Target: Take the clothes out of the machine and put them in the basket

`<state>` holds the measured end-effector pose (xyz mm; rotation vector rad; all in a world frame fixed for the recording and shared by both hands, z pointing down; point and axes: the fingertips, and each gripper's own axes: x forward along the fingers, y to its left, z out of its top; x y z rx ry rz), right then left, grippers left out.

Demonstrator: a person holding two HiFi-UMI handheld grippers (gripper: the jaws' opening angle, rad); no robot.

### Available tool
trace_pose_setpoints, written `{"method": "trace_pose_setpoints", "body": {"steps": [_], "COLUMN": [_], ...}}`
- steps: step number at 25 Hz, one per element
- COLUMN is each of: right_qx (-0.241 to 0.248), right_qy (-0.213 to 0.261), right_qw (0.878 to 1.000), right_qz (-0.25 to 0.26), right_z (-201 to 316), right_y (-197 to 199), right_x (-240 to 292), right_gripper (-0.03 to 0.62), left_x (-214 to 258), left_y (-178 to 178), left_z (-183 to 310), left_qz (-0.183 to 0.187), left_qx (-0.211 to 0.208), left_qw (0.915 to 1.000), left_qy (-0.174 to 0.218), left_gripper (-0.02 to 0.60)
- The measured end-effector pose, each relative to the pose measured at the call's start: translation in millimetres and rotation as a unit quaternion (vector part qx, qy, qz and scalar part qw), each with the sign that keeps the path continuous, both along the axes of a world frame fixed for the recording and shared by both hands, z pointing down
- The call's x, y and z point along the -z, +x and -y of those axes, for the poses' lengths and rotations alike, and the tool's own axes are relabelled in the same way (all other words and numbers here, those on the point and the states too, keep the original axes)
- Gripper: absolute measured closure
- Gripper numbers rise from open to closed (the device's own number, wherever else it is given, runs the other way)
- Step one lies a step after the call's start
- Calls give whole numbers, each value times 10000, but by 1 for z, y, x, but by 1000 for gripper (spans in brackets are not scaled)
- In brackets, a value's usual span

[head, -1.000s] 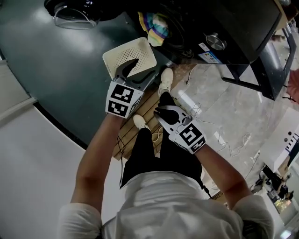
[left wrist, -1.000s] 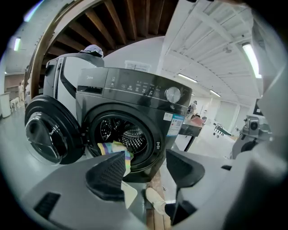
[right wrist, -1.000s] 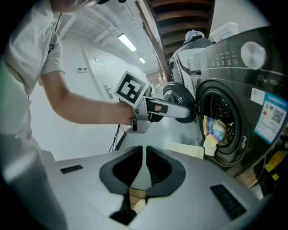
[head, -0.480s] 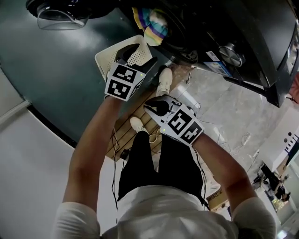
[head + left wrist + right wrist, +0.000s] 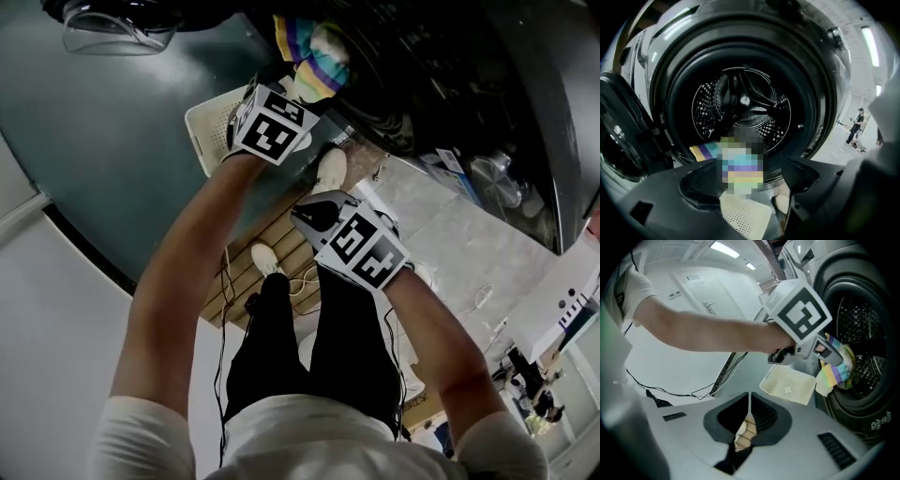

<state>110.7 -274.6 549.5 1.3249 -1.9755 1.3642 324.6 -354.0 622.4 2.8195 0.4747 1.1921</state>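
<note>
Both grippers have sunk and pushed forward since a second ago. The left gripper [image 5: 750,187], which hung over the basket [image 5: 208,133], is now at the mouth of the washing machine [image 5: 441,66]. The right gripper [image 5: 749,401] has followed and sits at 5 o'clock of it in the head view.

In the left gripper view the mouth's dark rim [image 5: 825,93] rings the whole frame, and the drum [image 5: 740,105] stands open behind it. The door [image 5: 618,136] is swung clear at 9 o'clock. The striped cloth [image 5: 321,58] drapes over the rim's lower lip at 6 o'clock, its end drooping toward the basket. The basket stands on the floor [image 5: 103,150] just below the mouth. Bare floor spreads away at 9 o'clock of the basket in the head view. At 5 o'clock of the basket lies a slatted wooden board [image 5: 281,239], which carries the person's shoes and some loose cables.

The left jaws have just been opening and stand wide apart, with the cloth in line between them and neither pad pressing on it. From the right gripper view their tips are right at the cloth's upper fold, but I cannot tell whether they touch it. The right jaws meet tip to tip and hold nothing.
</note>
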Motion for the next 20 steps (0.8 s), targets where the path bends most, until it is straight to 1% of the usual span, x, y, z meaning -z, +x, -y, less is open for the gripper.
{"method": "trace_pose_setpoints", "body": {"steps": [4, 6, 9, 12, 15, 17, 20], "right_qx": [-11, -24, 32, -10, -81, -77, -65], "right_qy": [-15, 20, 58, 113, 127, 124, 100], "right_qw": [9999, 9999, 9999, 9997, 9995, 9996, 9997], "right_qz": [133, 165, 126, 201, 270, 245, 224], "right_z": [1, -4, -19, -35, -48, -54, -57], "right_y": [1, -5, -9, 4, 19, 25, 30], "right_x": [-5, 5, 19, 21, 30, 36, 34], "right_gripper": [583, 583, 583, 583, 583, 583, 583], "left_x": [-17, -12, -3, -13, -20, -26, -43], "left_y": [26, 32, 42, 70, 96, 107, 117], "left_z": [0, -4, -12, -29, -48, -54, -55], "left_qz": [195, 198, 140, 237, 404, 530, 719], "left_qx": [-163, -198, -140, -235, -376, -459, -470], "left_qw": [9992, 9987, 9982, 9966, 9949, 9931, 9907], "left_qy": [314, 428, 570, 753, 844, 942, 1059], "left_gripper": [186, 179, 167, 152, 141, 135, 126]}}
